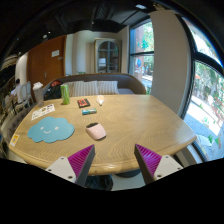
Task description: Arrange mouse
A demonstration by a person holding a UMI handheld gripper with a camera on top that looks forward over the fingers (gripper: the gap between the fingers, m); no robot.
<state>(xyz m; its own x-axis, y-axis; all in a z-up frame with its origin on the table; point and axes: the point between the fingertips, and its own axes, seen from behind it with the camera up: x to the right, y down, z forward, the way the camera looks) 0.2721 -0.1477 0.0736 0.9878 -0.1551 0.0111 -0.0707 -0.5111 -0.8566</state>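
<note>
Nearest the camera, the gripper (pixel 109 160) is held above the near table edge with its two fingers spread wide and nothing between them; no object is grasped. The magenta pads (pixel 80 159) are turned inward across an empty gap, a posture judged suitable for an approach rather than a carry.

Beyond the fingers, at about 12 o'clock, the mouse (pixel 96 131) is seen resting on the round wooden table (pixel 150 125), well apart from the fingertips. It lies on bare wood, just beside the blue mat (pixel 50 129), which sits at about 10 o'clock from the gripper. Since the mat is unoccupied and the mouse is off it, the mat is judged to be the likely destination, though this cannot be confirmed from the task wording alone.

Further back, at about 12 o'clock past the mouse, a small dark object (pixel 84 102) and a small red item (pixel 101 100) are seen; their identity cannot be determined. A green bottle (pixel 65 94) stands upright at about 11 o'clock near the far rim, and a sheet of paper (pixel 43 111) lies beyond the mat.

The grasp is judged not yet begun. A forward and downward advance would be required so that the mouse is brought between the fingers before closure. The rounded shell may slip if it is pinched too high.
</note>
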